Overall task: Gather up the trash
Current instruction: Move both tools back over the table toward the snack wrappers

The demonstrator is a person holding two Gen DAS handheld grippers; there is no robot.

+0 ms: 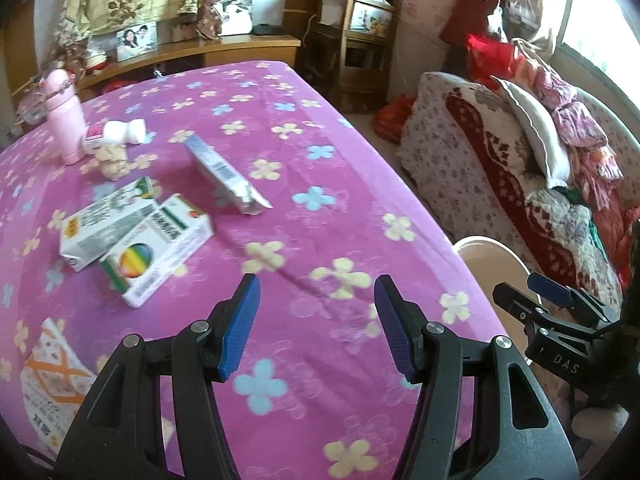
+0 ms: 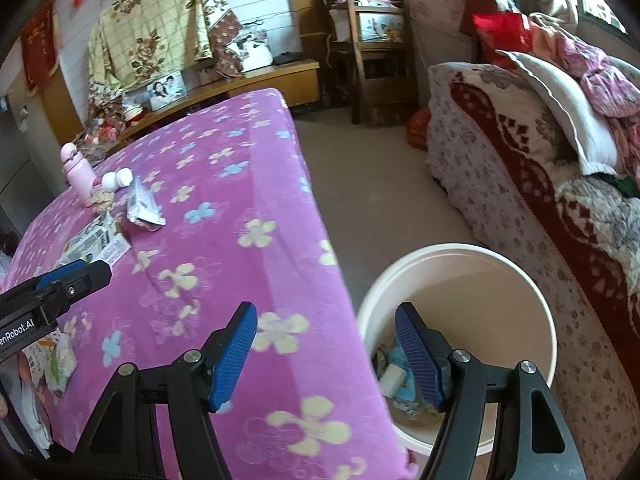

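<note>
Both claws, left [image 1: 316,322] and right [image 2: 326,354], gape wide (nothing held).

2 cartons [image 1: 132,236] overlap beside a crushed box [image 1: 224,176]; white bucket [image 2: 460,256] holds scraps.

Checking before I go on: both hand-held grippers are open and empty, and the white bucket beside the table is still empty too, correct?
Not quite. The white bucket is not empty: the right wrist view shows pieces of trash lying at its bottom. The rest holds: the left hand-held gripper and the right hand-held gripper are both open with nothing between their fingers, and the bucket stands beside the table.
</note>
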